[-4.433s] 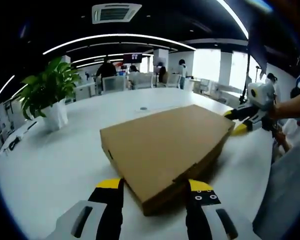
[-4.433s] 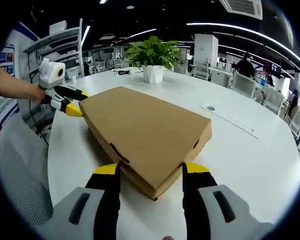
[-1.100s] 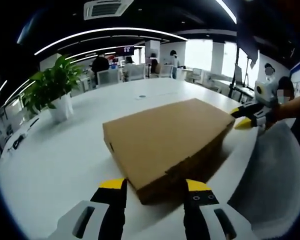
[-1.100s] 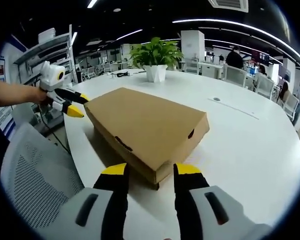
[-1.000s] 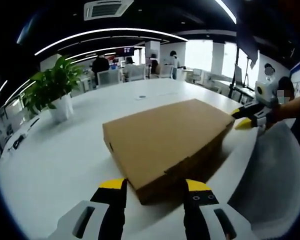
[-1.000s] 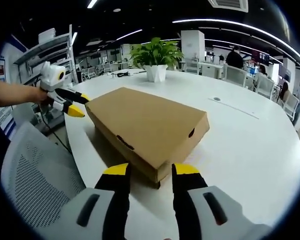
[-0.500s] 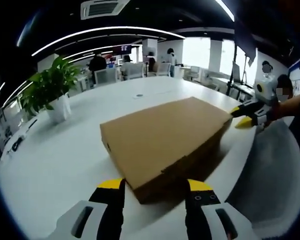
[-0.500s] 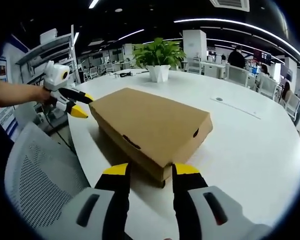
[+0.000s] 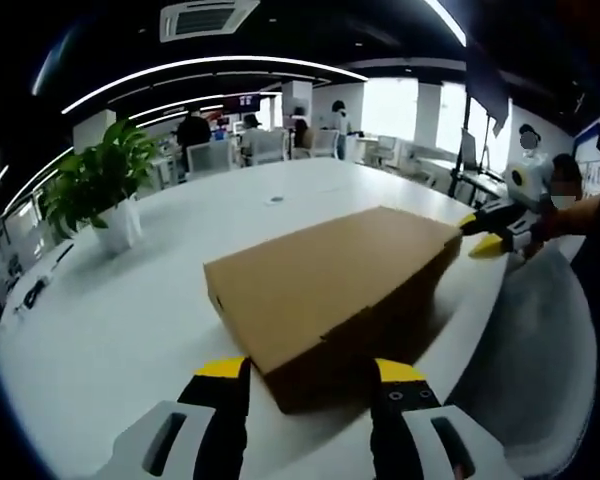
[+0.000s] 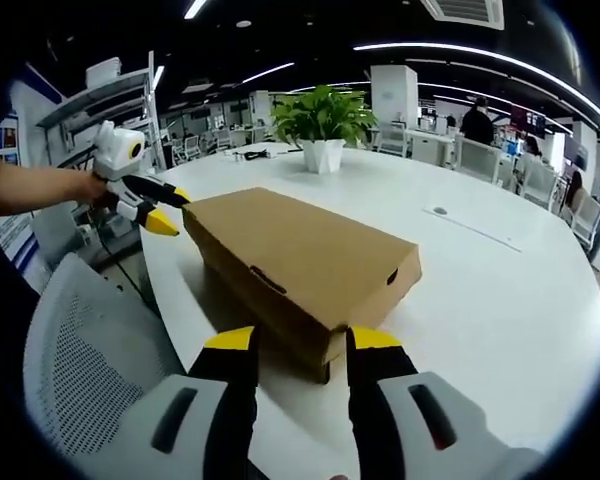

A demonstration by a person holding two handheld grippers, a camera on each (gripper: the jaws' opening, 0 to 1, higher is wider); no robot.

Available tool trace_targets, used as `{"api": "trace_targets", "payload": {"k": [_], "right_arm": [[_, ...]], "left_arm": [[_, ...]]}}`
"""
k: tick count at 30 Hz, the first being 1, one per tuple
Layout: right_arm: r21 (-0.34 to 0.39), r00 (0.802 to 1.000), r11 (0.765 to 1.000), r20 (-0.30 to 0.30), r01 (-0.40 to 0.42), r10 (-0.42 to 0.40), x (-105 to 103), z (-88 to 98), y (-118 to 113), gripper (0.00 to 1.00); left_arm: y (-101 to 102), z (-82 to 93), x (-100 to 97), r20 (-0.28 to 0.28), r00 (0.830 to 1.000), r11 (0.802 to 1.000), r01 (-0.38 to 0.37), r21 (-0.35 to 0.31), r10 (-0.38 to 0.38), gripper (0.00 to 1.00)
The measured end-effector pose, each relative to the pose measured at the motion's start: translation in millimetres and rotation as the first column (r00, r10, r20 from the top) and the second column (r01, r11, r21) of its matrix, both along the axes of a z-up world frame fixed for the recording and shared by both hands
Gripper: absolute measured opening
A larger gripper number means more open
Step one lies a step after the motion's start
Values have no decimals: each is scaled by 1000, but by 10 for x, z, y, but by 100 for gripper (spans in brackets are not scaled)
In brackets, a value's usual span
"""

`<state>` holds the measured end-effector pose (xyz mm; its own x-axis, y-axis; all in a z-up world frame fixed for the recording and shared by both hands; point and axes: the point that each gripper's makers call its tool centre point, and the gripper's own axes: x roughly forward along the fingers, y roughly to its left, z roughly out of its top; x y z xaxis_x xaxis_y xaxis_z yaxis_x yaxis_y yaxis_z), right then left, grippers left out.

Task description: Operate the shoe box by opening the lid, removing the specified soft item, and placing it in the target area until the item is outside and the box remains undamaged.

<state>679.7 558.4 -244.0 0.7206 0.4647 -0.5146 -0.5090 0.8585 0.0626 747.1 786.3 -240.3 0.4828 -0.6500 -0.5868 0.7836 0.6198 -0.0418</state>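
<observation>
Left gripper [image 9: 310, 375] wide, empty | right gripper [image 10: 298, 345] wide, empty | box [image 10: 305, 262] lid shut, we've everything left

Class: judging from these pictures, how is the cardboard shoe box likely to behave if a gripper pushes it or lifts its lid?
The shoe box looks like thin cardboard, so it is probably light and dents under hard pinching. Flat and low, it seems unlikely to tip. On the smooth white table it would likely slide when pushed.

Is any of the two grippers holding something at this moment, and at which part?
Nothing is gripped. The left gripper and right gripper each have open jaws standing on either side of a corner of the closed brown cardboard shoe box, not clamped on it.
</observation>
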Motion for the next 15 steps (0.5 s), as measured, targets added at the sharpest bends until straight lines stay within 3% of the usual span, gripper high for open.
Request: {"api": "trace_targets", "payload": {"k": [9,15], "right_arm": [[-6,1000,1000,30,-4,4,31,200,-10,32],[-8,999,1000,50,-7,7,66,315,-23,33]], "left_arm": [[148,82,143,10,1000,1000,8,-17,-8,49],[82,213,129,29,1000,999,0,-37,1,49]]}}
